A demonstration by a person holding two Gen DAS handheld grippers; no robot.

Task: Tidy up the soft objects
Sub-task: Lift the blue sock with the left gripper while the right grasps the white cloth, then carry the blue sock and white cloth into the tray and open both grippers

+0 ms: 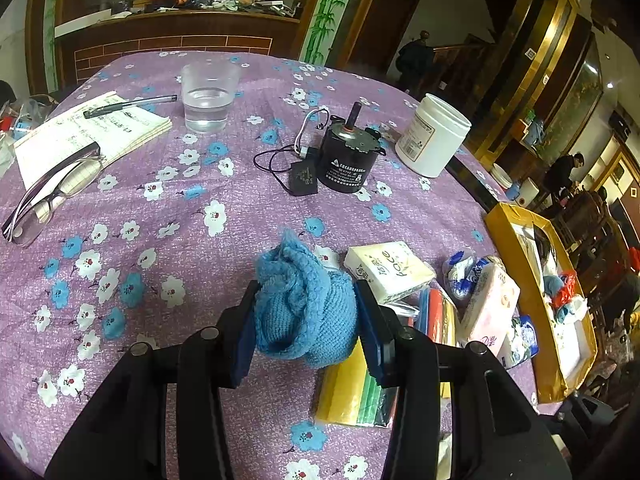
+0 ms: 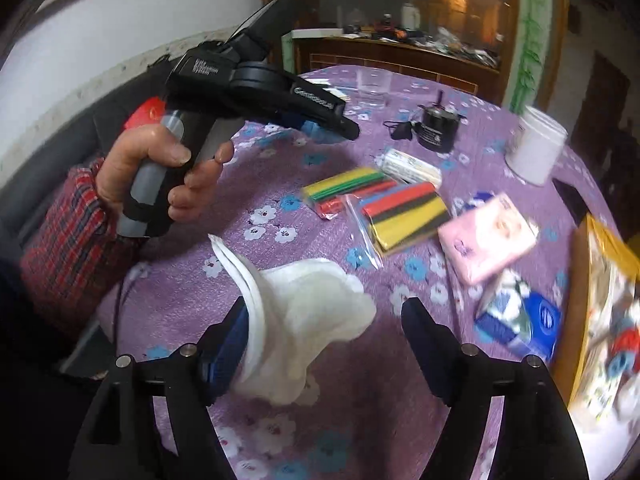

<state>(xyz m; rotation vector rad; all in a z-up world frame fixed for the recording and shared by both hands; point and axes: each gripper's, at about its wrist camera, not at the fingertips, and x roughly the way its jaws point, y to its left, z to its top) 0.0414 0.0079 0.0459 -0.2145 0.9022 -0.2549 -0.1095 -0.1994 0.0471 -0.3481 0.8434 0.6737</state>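
Just above the purple floral tablecloth [image 1: 160,216], the left gripper [image 1: 306,320] is clamped on a bunched blue knit cloth [image 1: 304,304], light and squashy, best pinched mid-bundle, while the right gripper [image 2: 324,344] stands apart, a limp white cloth [image 2: 304,320] clinging to one pad.

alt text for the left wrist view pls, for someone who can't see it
The left gripper is closed on a bundled blue knitted cloth above a purple floral tablecloth. Tissue packs lie to its right; a water cup and black motor stand beyond.
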